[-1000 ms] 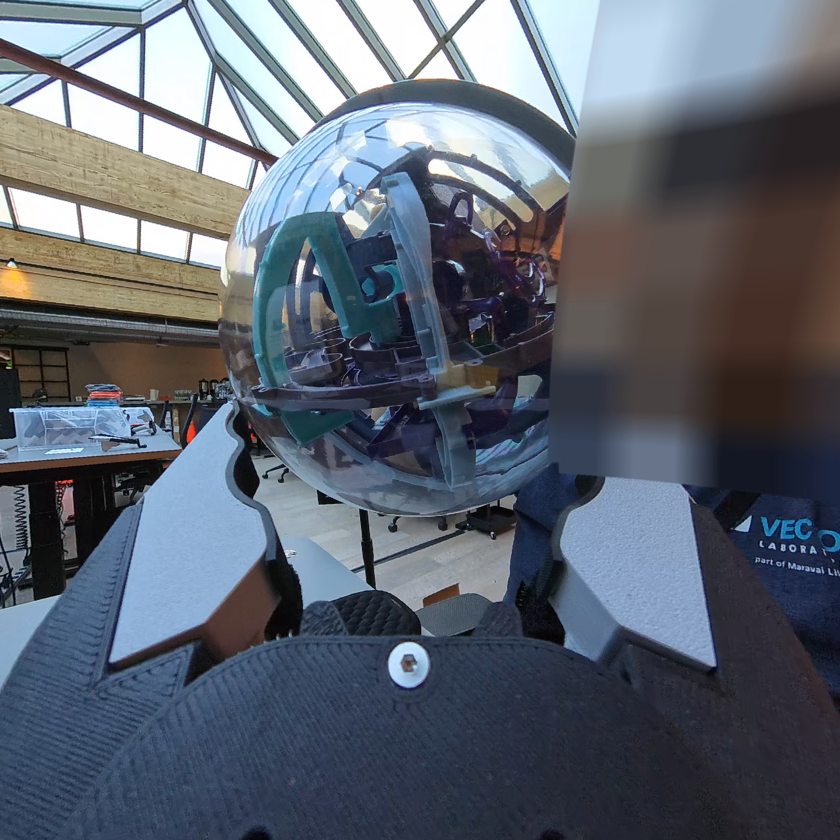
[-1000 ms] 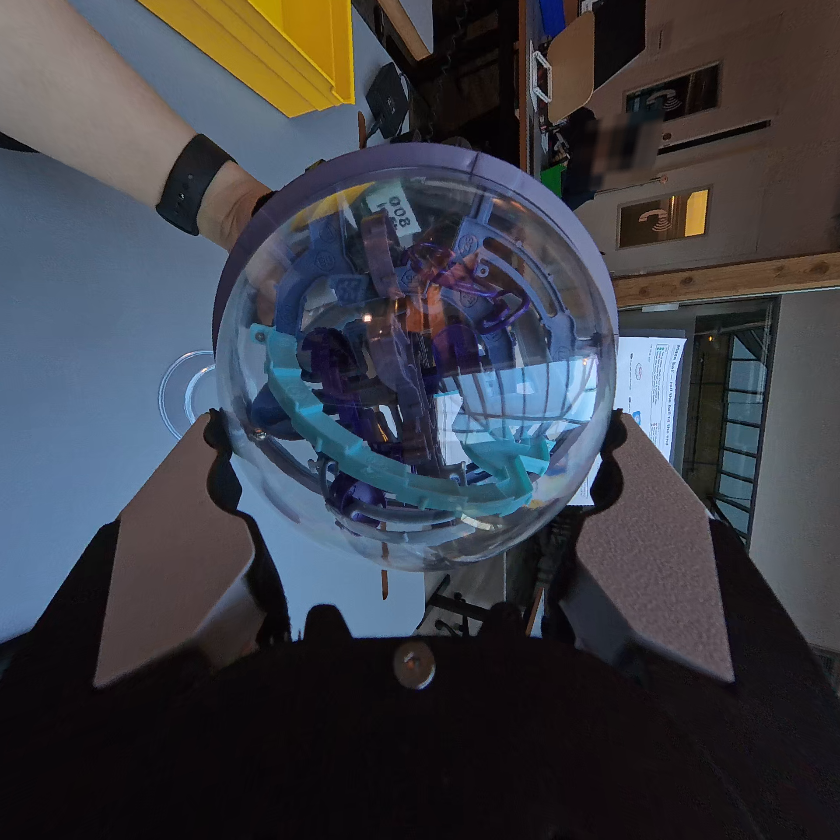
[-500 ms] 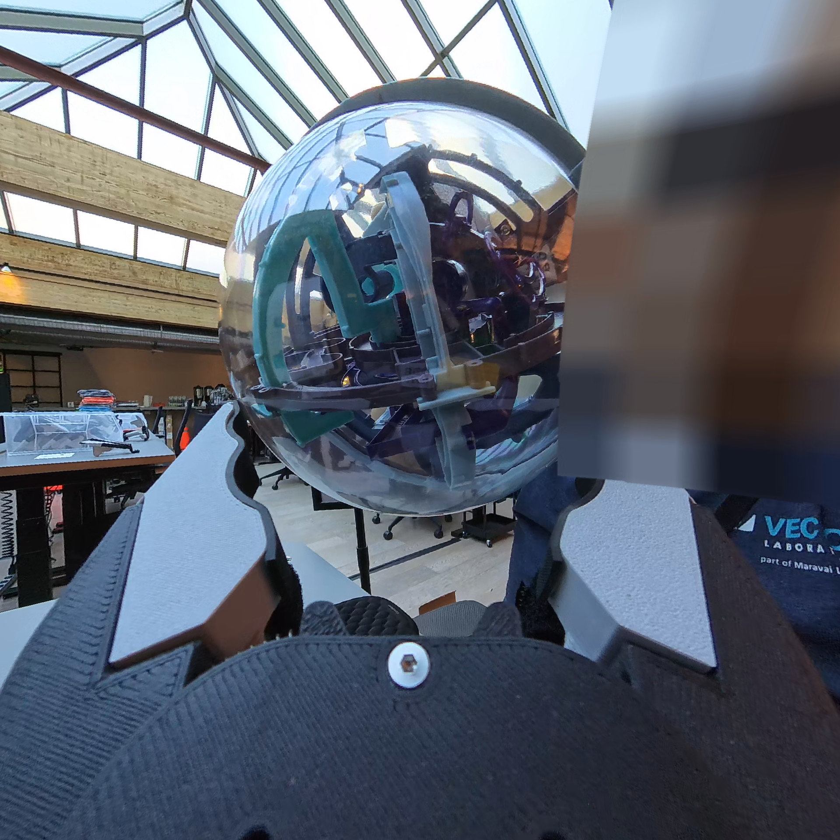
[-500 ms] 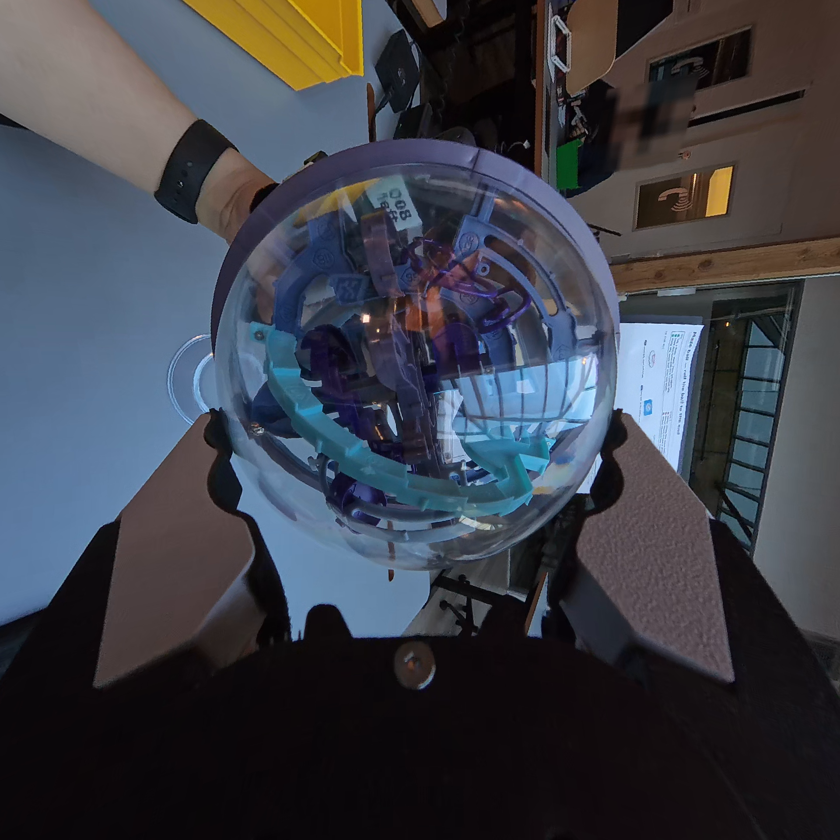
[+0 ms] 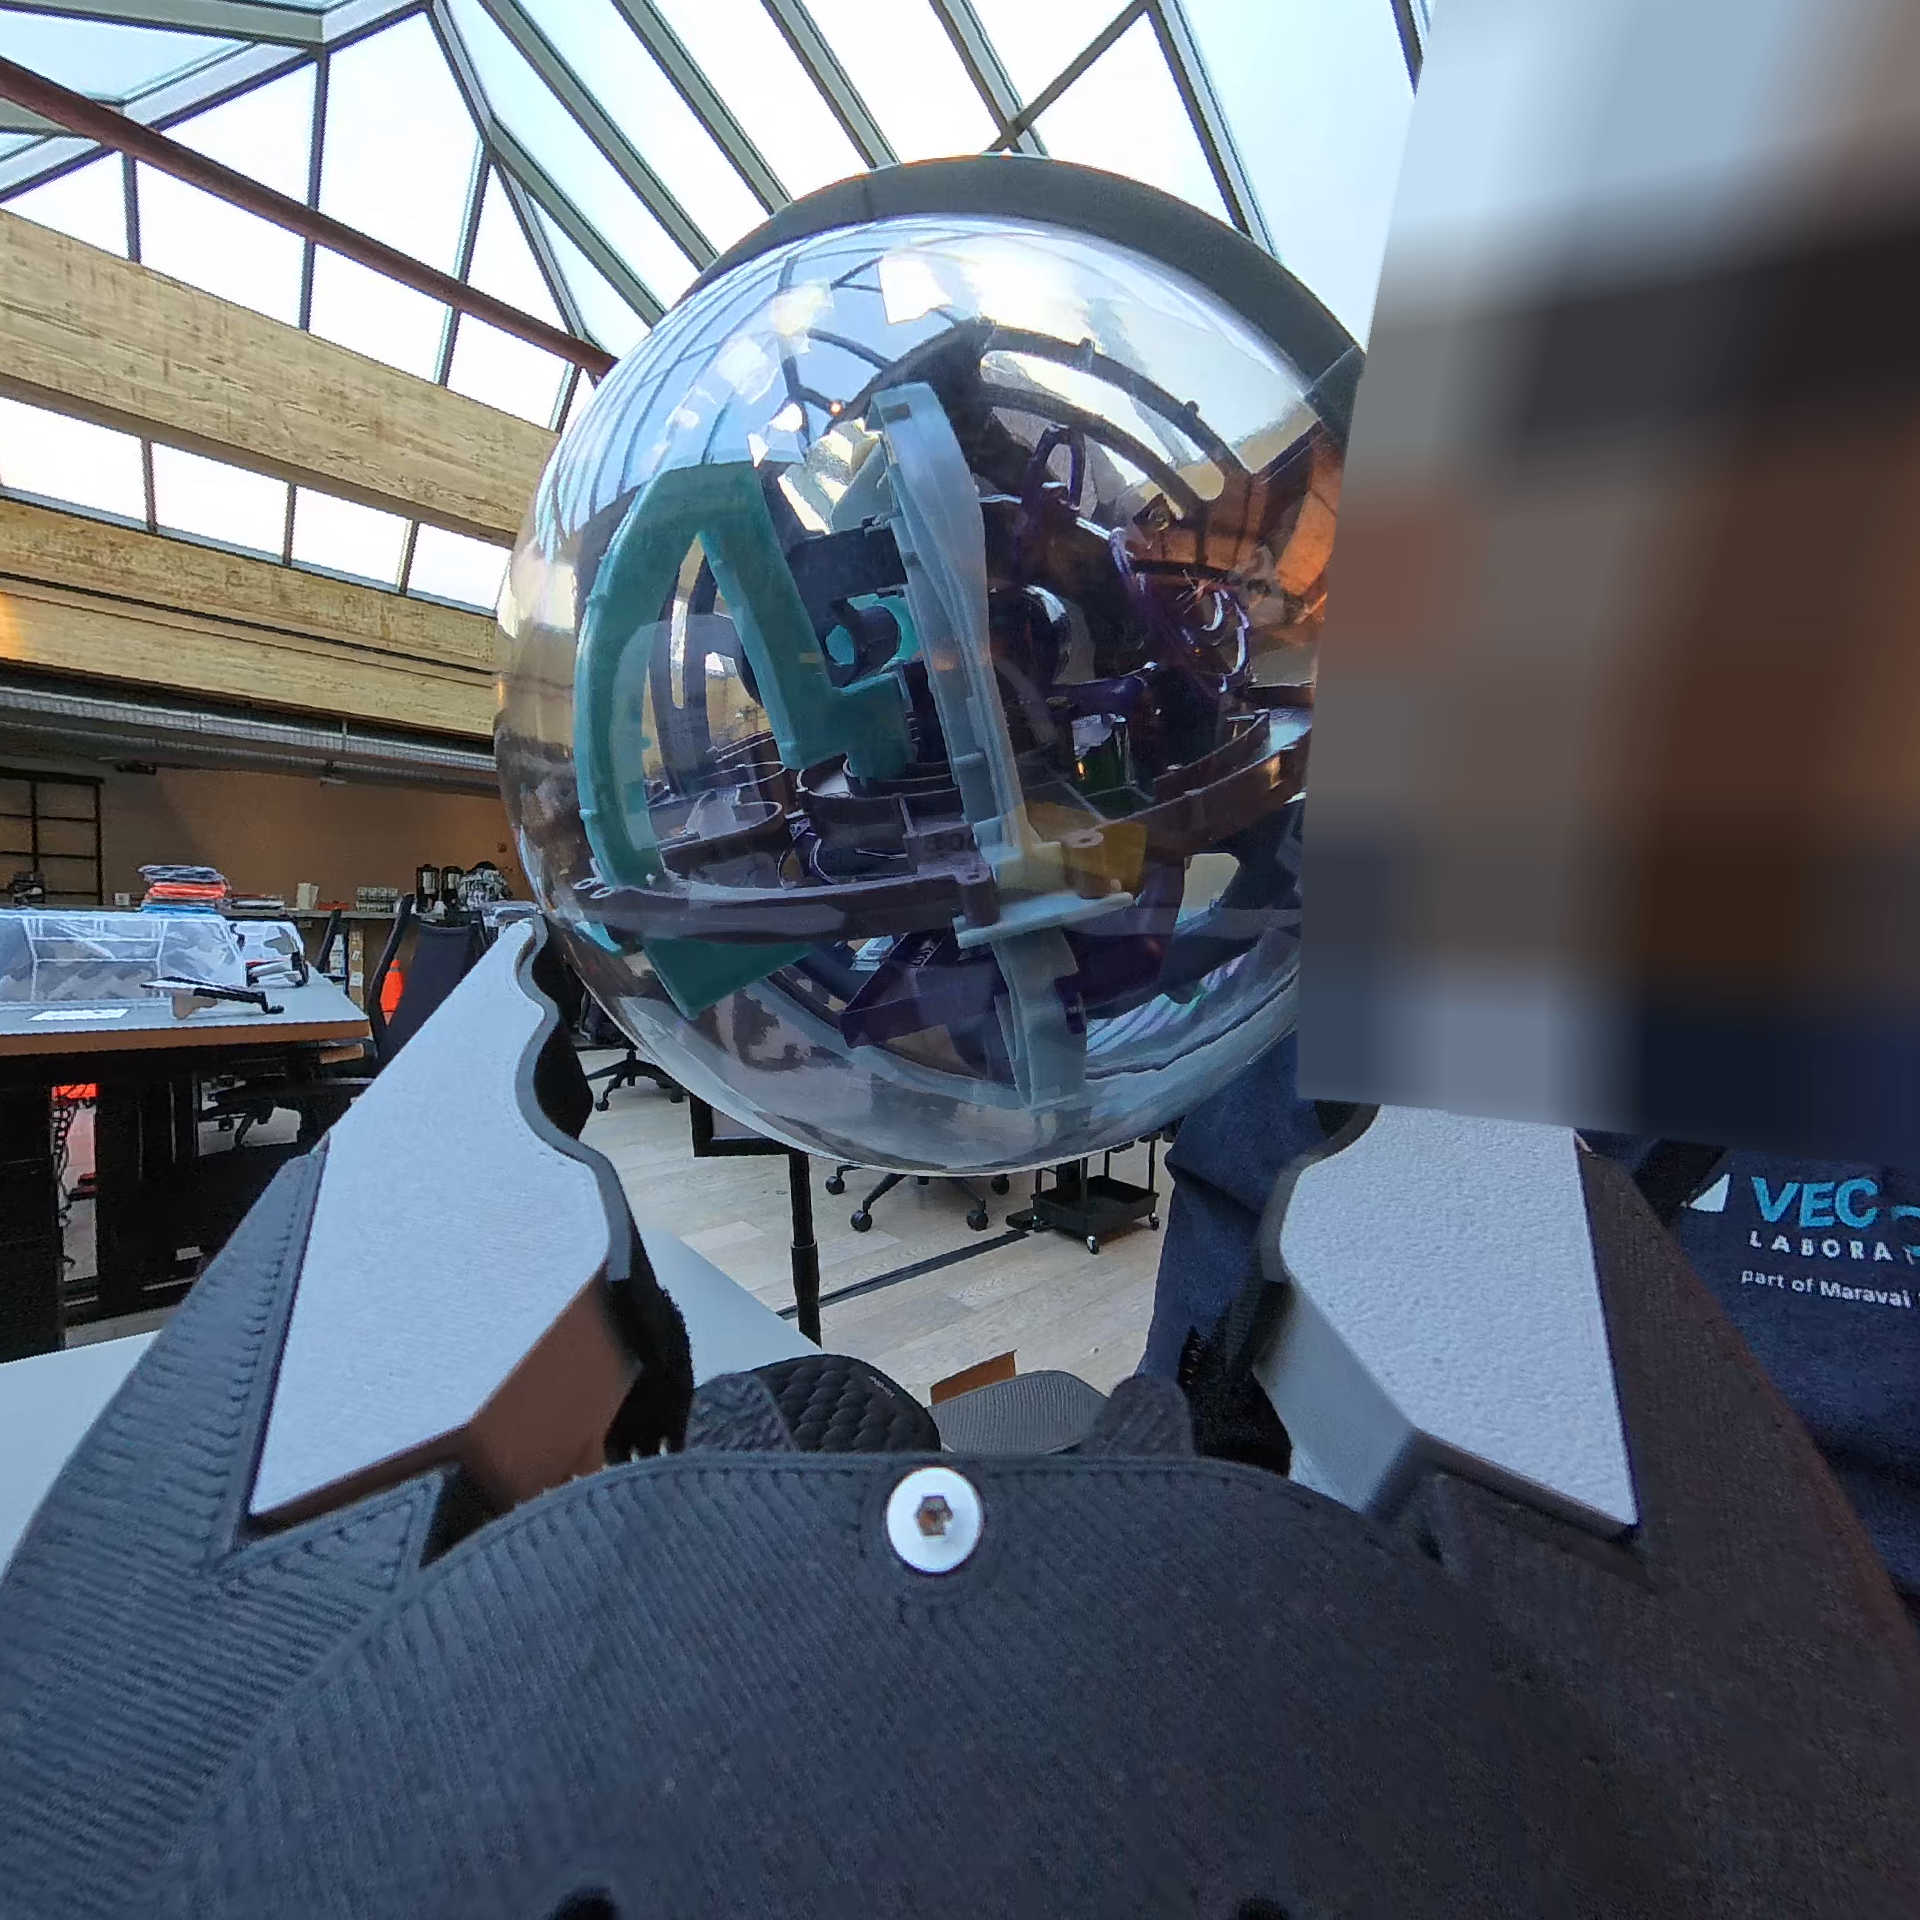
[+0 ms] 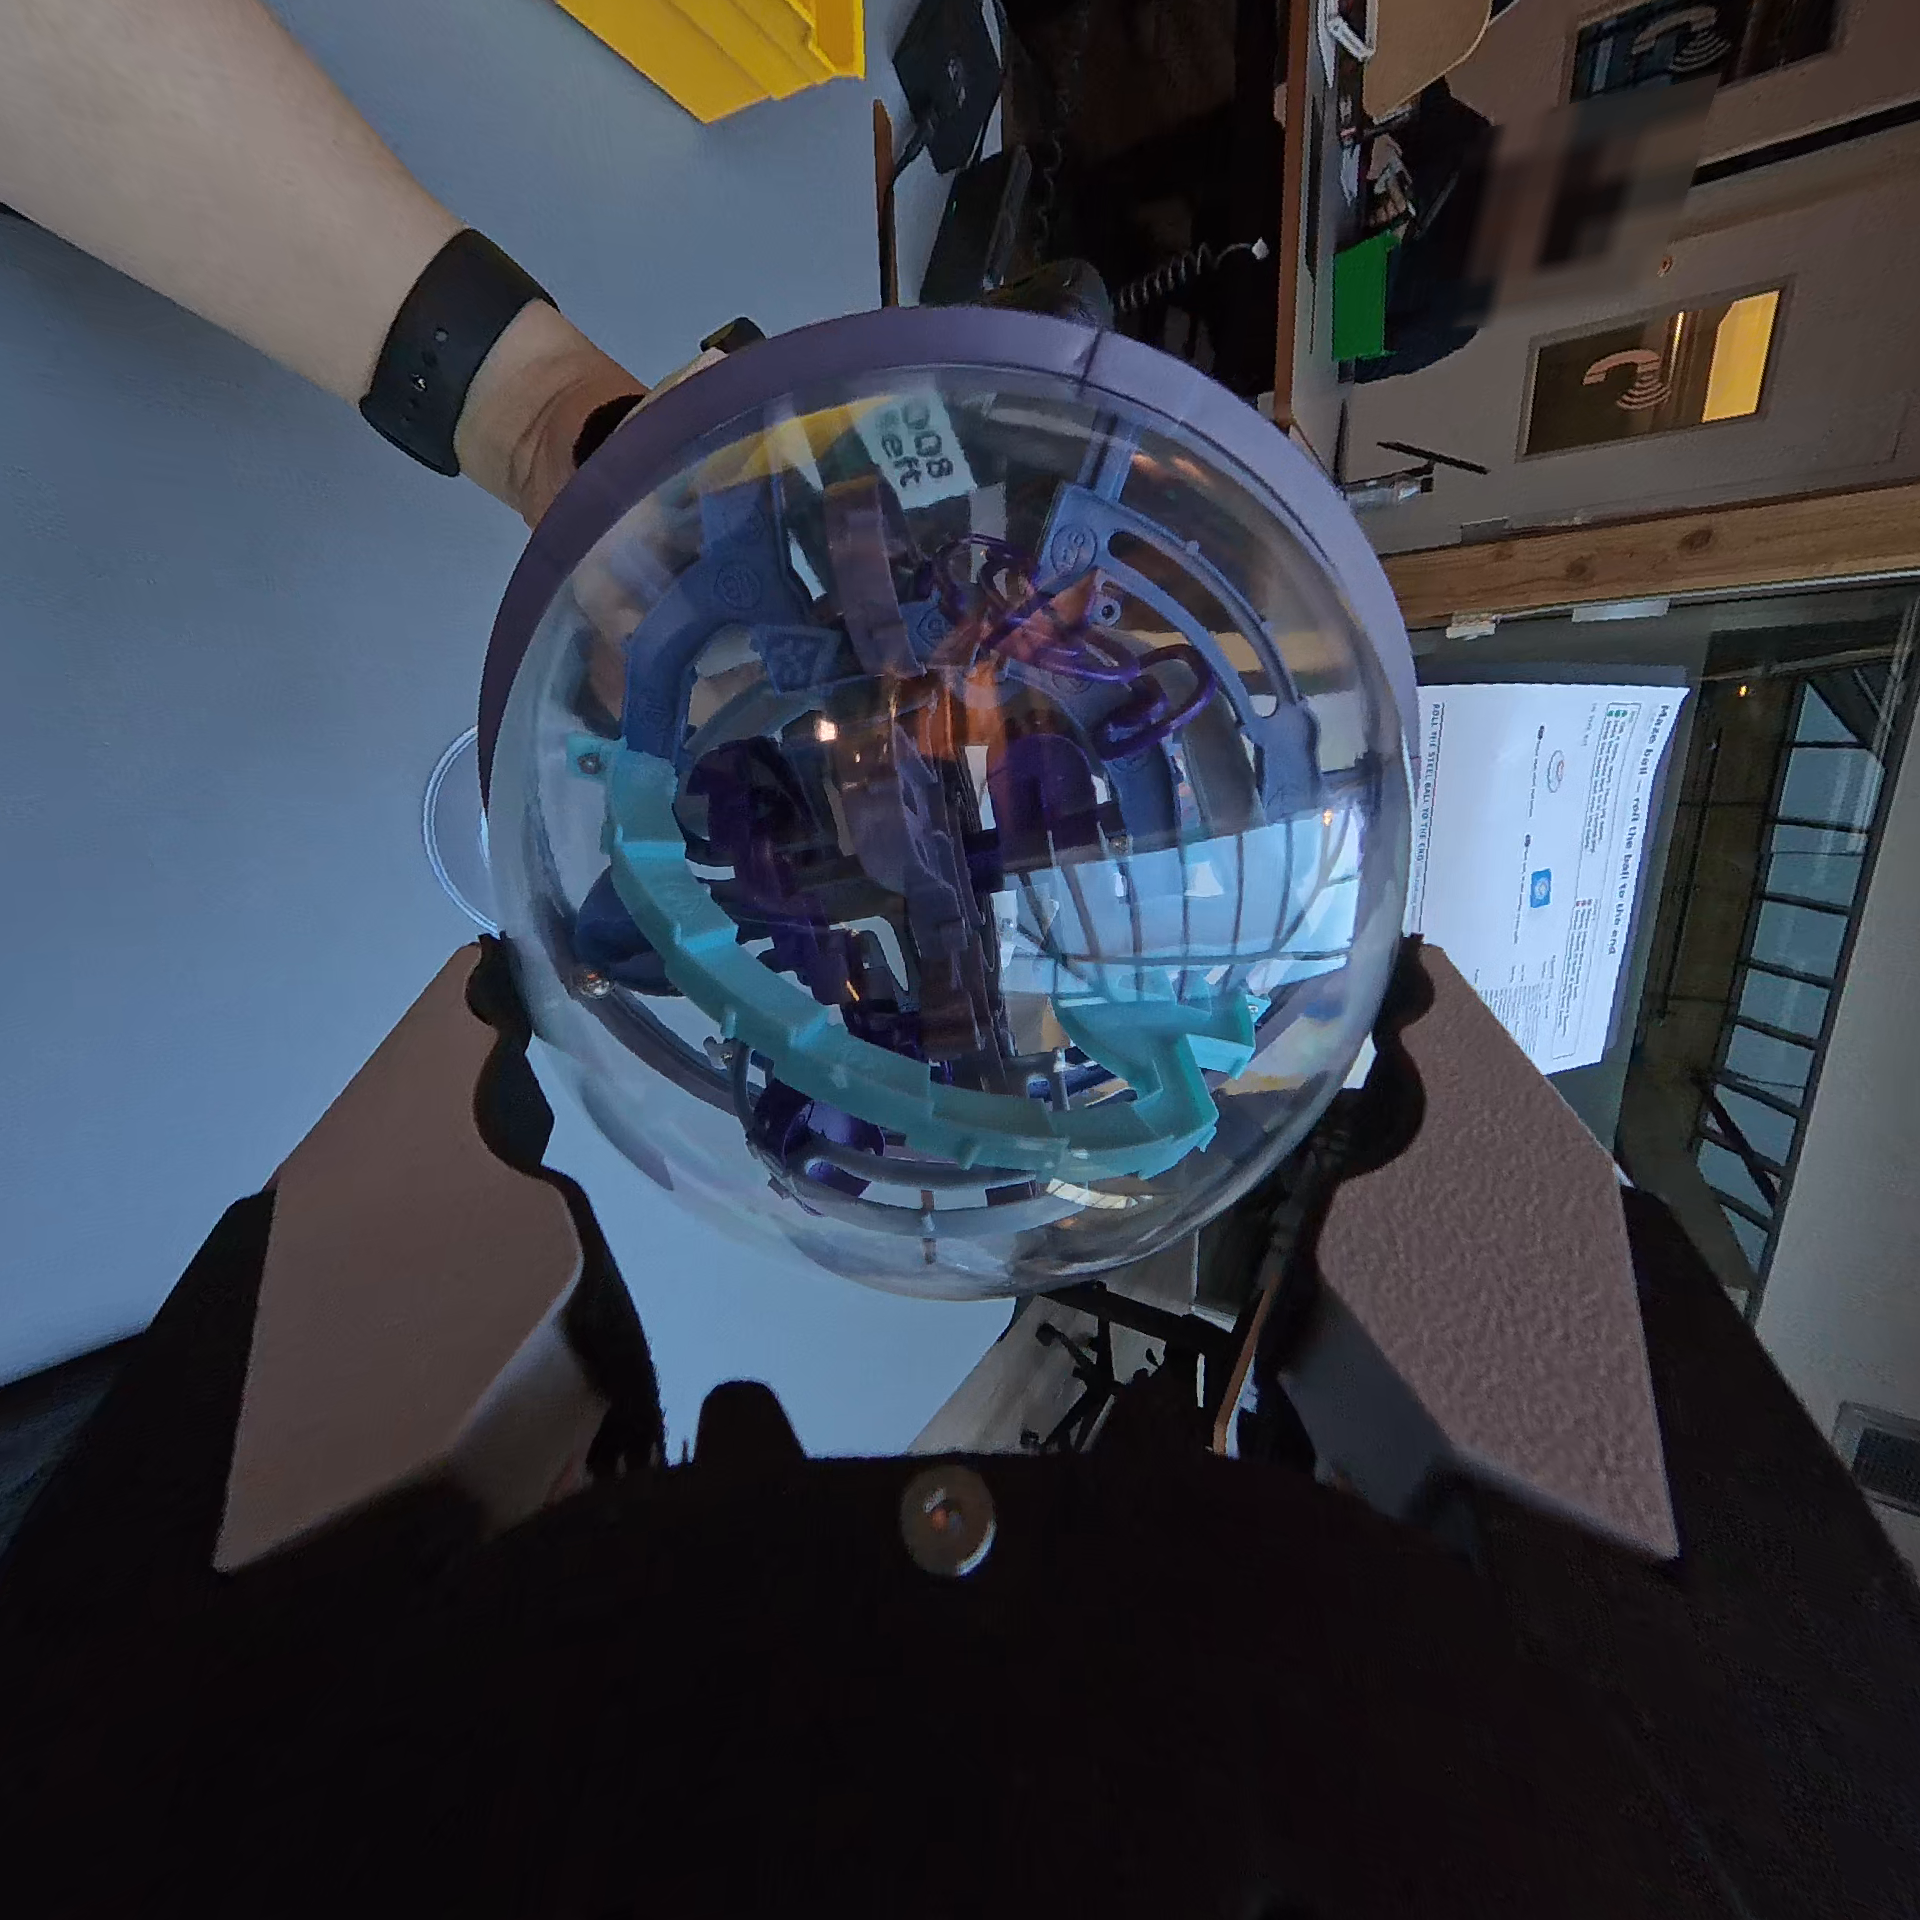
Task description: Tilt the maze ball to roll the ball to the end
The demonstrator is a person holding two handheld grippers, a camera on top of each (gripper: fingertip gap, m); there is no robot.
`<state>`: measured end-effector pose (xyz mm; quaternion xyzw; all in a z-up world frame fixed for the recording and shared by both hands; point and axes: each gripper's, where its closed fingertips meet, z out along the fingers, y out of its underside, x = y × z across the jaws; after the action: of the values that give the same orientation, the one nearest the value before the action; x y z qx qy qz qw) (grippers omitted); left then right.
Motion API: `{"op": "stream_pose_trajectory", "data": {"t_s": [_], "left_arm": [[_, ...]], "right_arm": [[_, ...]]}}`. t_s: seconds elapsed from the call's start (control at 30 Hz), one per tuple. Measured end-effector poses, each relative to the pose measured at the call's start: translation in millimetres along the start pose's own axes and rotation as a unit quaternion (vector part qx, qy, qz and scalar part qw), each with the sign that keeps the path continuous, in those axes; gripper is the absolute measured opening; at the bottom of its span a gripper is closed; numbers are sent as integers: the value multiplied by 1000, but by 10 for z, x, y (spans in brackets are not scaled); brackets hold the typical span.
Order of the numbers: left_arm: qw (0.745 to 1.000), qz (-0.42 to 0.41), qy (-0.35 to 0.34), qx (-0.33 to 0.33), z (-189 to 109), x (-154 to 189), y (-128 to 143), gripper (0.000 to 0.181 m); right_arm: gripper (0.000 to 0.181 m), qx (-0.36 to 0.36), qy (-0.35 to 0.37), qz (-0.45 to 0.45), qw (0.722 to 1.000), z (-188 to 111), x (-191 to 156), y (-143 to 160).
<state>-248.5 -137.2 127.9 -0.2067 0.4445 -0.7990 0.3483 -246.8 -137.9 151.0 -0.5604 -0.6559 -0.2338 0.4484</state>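
Observation:
The maze ball point(image 5: 914, 707) is a clear sphere with teal, purple, grey and brown tracks inside and a dark band round its far half. It is held up in the air. My left gripper point(image 5: 935, 1029) is shut on it, with its fingertips against the lower left and lower right of the sphere. In the right wrist view the maze ball point(image 6: 945, 810) fills the middle, and my right gripper point(image 6: 945, 956) is shut on it with a fingertip on each side. I cannot pick out the small rolling ball among the tracks.
A forearm with a black wristband point(image 6: 447, 343) reaches in behind the sphere. A grey table point(image 6: 208, 727) carries a clear ring stand point(image 6: 452, 821) and a yellow bin point(image 6: 748, 52). A lit screen point(image 6: 1538, 883) stands at the right. A person in a dark shirt point(image 5: 1818, 1299) is close behind.
The sphere has stayed in both grips. The background has shifted a little in both views, so the ball and the grippers have tilted slightly together.

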Motion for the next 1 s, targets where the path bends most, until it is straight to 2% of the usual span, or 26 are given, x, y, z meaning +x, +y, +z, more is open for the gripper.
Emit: {"op": "stream_pose_trajectory", "data": {"t_s": [1.0], "left_arm": [[1000, -21, 2, 10, 33, -53, 123, 142]], "right_arm": [[157, -26, -33, 6, 999, 10, -60, 114]]}}
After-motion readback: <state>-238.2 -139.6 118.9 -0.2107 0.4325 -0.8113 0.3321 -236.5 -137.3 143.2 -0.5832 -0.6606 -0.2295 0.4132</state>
